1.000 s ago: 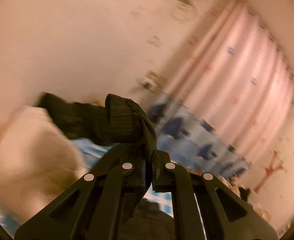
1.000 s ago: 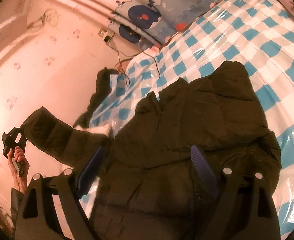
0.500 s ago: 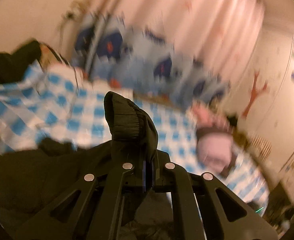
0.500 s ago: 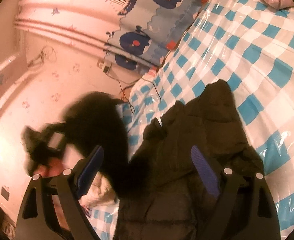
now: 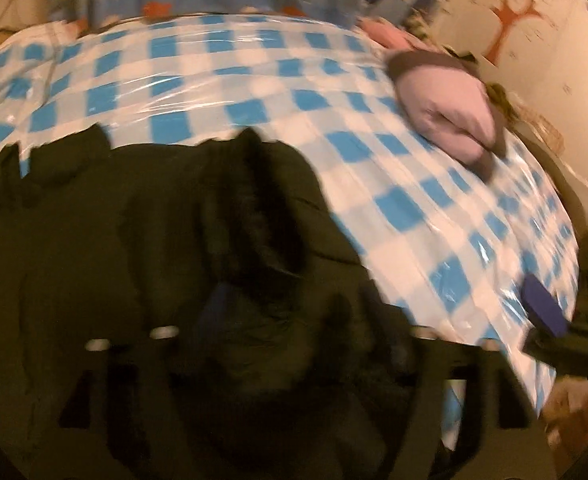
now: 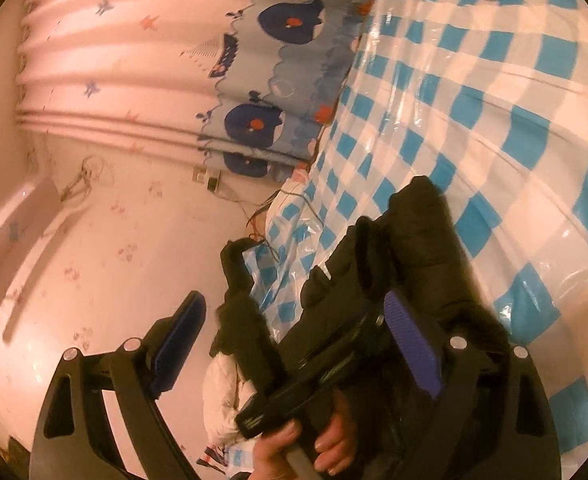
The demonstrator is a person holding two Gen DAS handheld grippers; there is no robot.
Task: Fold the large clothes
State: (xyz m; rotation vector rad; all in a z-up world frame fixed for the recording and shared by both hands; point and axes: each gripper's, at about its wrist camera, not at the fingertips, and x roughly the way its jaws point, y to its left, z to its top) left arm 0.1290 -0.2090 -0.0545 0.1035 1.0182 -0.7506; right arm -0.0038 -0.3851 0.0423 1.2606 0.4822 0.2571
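A large dark puffer jacket (image 5: 141, 232) lies on the bed's blue-and-white checked plastic cover (image 5: 253, 92). It also shows in the right wrist view (image 6: 414, 240). In the blurred left wrist view my left gripper (image 5: 289, 320) has its jaws spread apart, with the jacket's sleeve lying loose between and ahead of them. My right gripper (image 6: 298, 320) is open and empty above the jacket's edge. Between its fingers I see the left gripper's body (image 6: 326, 364) and the hand (image 6: 306, 444) holding it.
A pink pillow (image 5: 450, 116) lies at the bed's far right. A whale-print sheet (image 6: 277, 80) and pink curtain (image 6: 113, 40) hang behind the bed. A wall socket with cables (image 6: 209, 180) is by the bed corner. The right gripper's fingertip (image 5: 542, 308) shows at the right.
My left gripper swung down from facing the wall to over the bed, carried the sleeve across onto the jacket, and opened, letting the cuff go. The right gripper tilted up and left.
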